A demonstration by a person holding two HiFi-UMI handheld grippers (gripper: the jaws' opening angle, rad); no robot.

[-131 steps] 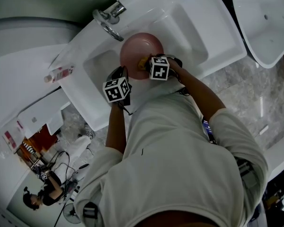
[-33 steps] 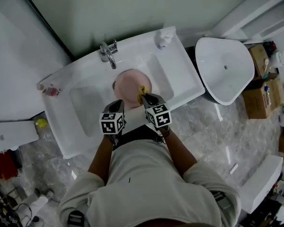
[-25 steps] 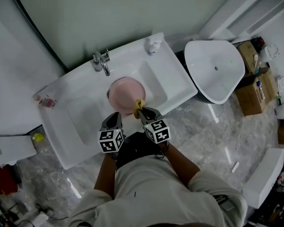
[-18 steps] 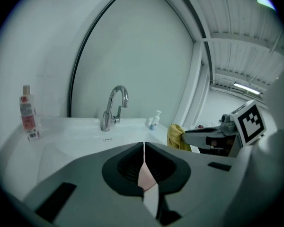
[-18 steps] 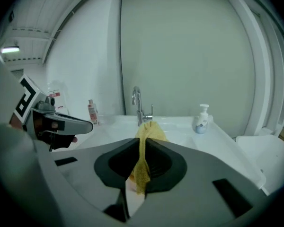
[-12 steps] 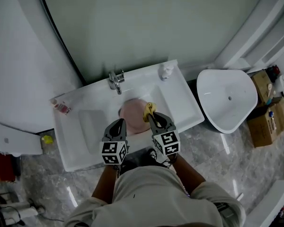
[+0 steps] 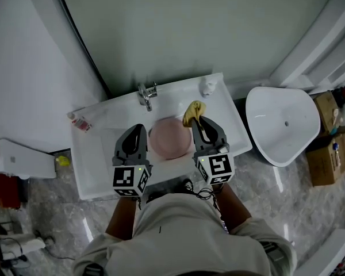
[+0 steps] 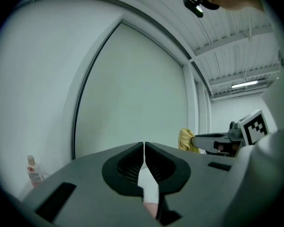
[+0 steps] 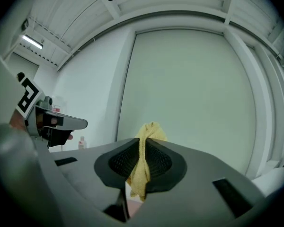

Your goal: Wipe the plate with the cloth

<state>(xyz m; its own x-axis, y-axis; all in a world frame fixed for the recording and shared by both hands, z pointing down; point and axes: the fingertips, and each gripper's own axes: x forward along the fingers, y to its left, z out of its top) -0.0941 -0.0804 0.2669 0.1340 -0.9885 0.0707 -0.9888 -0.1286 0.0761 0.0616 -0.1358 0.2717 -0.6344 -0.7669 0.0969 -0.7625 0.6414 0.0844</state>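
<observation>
Right gripper (image 7: 199, 119) pinches cloth (image 7: 192, 111); left gripper (image 7: 138, 129) closed, empty; both point forward.

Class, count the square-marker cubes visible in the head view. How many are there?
2. One cube rides on the left tongs, left of the pink plate; the other cube on the right tongs, which hold the yellow cloth.

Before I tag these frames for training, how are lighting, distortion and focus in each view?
Head view: dim, even light, wide-angle bending at the edges, plate readable. Left gripper view: strong fisheye, black rim, left gripper near and soft. Right gripper view: same fisheye, cloth sharp in the right gripper, bright ceiling lamp.
</observation>
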